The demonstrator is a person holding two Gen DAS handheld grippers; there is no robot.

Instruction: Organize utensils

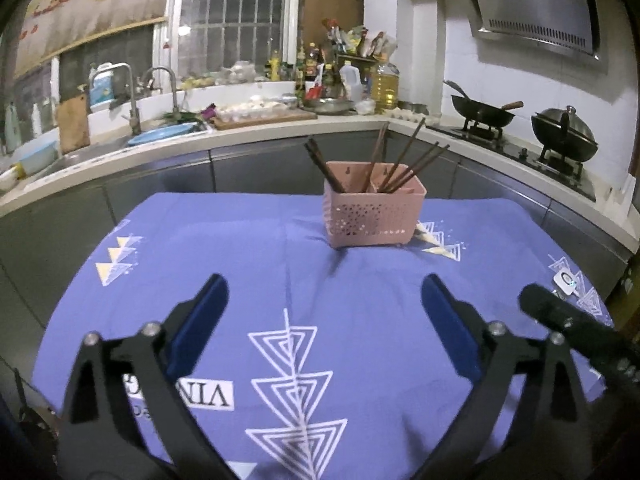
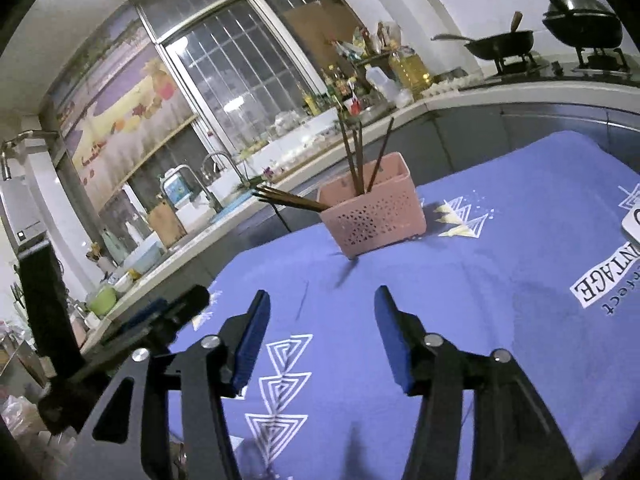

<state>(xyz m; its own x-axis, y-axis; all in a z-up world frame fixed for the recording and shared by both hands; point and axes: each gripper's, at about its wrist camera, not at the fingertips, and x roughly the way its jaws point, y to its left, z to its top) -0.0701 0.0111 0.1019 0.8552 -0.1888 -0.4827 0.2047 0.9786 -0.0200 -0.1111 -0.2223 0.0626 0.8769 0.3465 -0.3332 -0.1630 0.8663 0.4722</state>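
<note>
Chopsticks [image 1: 404, 168] of dark wood stand in a pink perforated utensil basket [image 1: 374, 216] that sits on the far middle of the tabletop, which is covered by a blue cloth [image 1: 224, 248] printed with white triangles. In the left wrist view a few sticks lean left from one compartment and the rest fan to the right from the other. In the right wrist view one bundle [image 2: 292, 200] tips far out over the basket's [image 2: 376, 212] left rim while three others stand nearly upright.

Both tools hover over the near part of the cloth, well apart from the basket. The left gripper [image 1: 324, 304] has its blue-padded fingers [image 1: 200, 320] spread wide with nothing between them. The right gripper [image 2: 322, 316] likewise has its fingers [image 2: 394, 332] apart and empty. A small white device [image 1: 566, 282] lies near the cloth's right edge. Behind the tabletop runs a kitchen counter with two woks [image 1: 484, 114] on a gas stove.
</note>
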